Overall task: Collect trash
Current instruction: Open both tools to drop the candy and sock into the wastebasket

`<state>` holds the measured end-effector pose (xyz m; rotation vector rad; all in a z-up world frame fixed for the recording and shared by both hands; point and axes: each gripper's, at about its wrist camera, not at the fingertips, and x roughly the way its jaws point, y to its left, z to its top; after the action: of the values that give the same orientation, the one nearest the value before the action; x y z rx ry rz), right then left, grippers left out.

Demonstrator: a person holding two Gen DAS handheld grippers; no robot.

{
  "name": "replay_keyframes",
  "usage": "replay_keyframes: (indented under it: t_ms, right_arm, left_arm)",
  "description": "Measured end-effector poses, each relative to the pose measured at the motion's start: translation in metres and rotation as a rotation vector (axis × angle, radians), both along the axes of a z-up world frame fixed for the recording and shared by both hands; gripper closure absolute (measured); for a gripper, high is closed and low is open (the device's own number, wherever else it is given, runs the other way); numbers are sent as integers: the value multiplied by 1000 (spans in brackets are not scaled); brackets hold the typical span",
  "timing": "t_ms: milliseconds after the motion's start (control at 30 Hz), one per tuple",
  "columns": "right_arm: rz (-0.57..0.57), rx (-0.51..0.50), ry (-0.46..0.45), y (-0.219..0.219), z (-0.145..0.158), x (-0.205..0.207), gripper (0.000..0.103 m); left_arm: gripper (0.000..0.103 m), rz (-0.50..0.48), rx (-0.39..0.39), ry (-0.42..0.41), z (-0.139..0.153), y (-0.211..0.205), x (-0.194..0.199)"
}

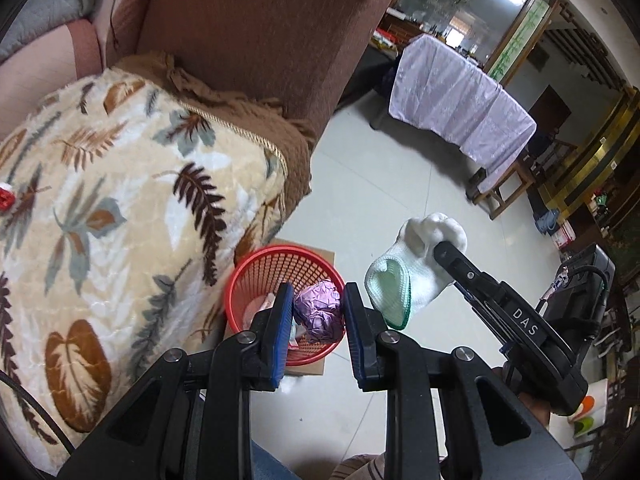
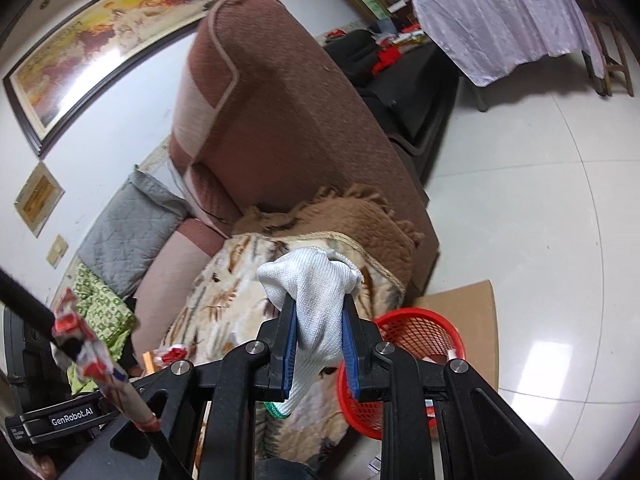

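Observation:
My left gripper [image 1: 318, 292] is shut on a crumpled purple foil ball [image 1: 320, 314], which hangs over the red mesh basket [image 1: 256, 268]. Some paper scraps lie inside the basket. My right gripper [image 2: 319, 304] is shut on a white knit glove [image 2: 312, 284] with a green cuff, held in the air beside the sofa. In the left wrist view the glove [image 1: 400, 280] dangles from the right gripper [image 1: 440, 248], to the right of the basket and above the floor. In the right wrist view the basket [image 2: 420, 316] lies low and right of the fingers.
The basket stands on a cardboard sheet [image 2: 460, 300] against a brown sofa under a leaf-pattern blanket [image 1: 120, 200]. A red scrap [image 1: 6, 198] and red-and-white wrappers [image 2: 172, 354] lie on the sofa. A table with a lilac cloth [image 1: 460, 100] stands across the tiled floor.

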<state>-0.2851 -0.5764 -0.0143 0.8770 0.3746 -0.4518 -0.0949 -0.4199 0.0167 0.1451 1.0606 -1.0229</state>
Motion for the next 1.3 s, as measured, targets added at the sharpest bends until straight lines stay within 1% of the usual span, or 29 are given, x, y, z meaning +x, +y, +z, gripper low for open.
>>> replay_keyframes:
  t_ms: [267,367,467,600,667,700,733,767,800,867,933,1033,1067,1167,1300]
  right_arm:
    - [-11,29,56,-9,-22,7,80]
    - [-13,21,100,-10,-33,15,80]
    - [-8,59,111,-14,-48,20,80]
    - [-13,62,129,-16,-53,22,80]
    - [-18,60,141,-16,-54,23,78]
    - [-18,64,145,-16,-55,24,75]
    - [-17,74,150,-17,-57,24,72]
    - [-22,85,153,-19,-60,24,64]
    - [-26,95,154,-20,-62,23,59]
    - [-28,113,149,-23,-64,21,57]
    - [-30,119,141,-22,-64,19,56]
    - [-23,112,124,-19,-56,19,55]
    - [-15,108,113,-17,-52,20,53]
    - [18,79,71,-7,-37,23,34]
    - [79,31,21,16,-10,34,31]
  left_arm:
    - [79,3,43,28,-27,-17,11]
    - [79,1,62,26,-39,-25,14]
    - [79,-13,93,35,-56,-35,16]
    - [79,-23,118,54,-71,-42,17]
    - [79,-27,121,70,-77,-45,18]
    - [78,-25,124,78,-80,-46,19]
    - [72,-26,129,90,-83,-48,20]
    - [65,-26,132,102,-86,-49,22]
    - [62,-22,132,107,-88,-50,23]
    - [57,-13,136,108,-91,-49,26]
    - [57,-5,134,117,-92,-47,29]
    - [57,10,113,114,-84,-38,32]
    - [57,19,99,102,-77,-31,33]
    - [57,48,62,52,-56,-9,37]
    - [50,111,14,-27,-25,31,42]
